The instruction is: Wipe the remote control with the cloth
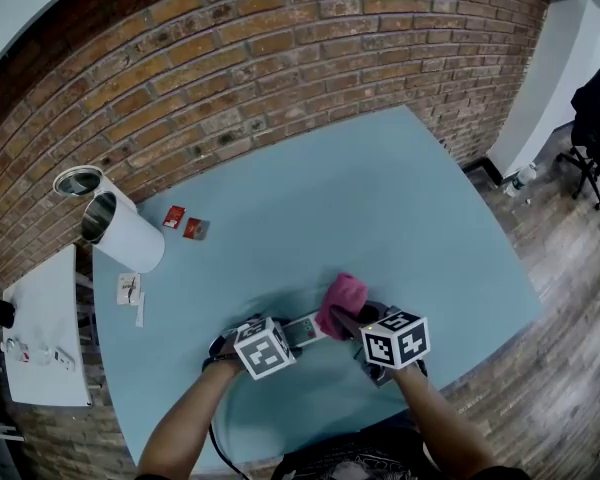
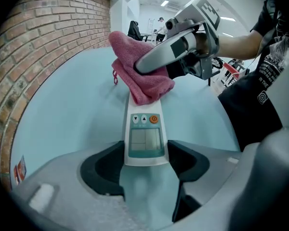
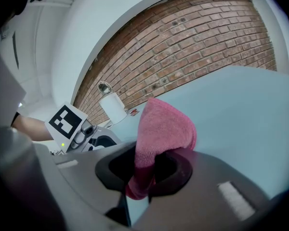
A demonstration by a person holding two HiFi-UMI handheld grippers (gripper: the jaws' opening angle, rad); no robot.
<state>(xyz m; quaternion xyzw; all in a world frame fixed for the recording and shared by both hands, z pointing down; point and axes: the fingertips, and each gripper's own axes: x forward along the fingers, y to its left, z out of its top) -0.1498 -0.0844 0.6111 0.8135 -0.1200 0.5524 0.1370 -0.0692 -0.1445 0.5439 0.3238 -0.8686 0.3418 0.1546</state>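
Observation:
A white remote control (image 2: 144, 134) with a small screen and an orange button lies flat on the light blue table (image 1: 380, 198). My left gripper (image 2: 145, 160) is shut on its near end, one jaw on each long side. A folded pink cloth (image 2: 137, 73) covers the remote's far end. My right gripper (image 3: 143, 170) is shut on this cloth (image 3: 161, 129), which bulges out past the jaws. In the head view the remote (image 1: 302, 329) lies between the left gripper (image 1: 280, 340) and the cloth (image 1: 342, 298), with the right gripper (image 1: 350, 320) pressing the cloth down.
A white cylinder with a metal rim (image 1: 115, 223) lies at the table's far left. Two small red packets (image 1: 185, 223) and a white paper slip (image 1: 128, 288) lie near it. A brick wall (image 1: 280, 58) runs behind the table. A white side table (image 1: 45, 338) stands at the left.

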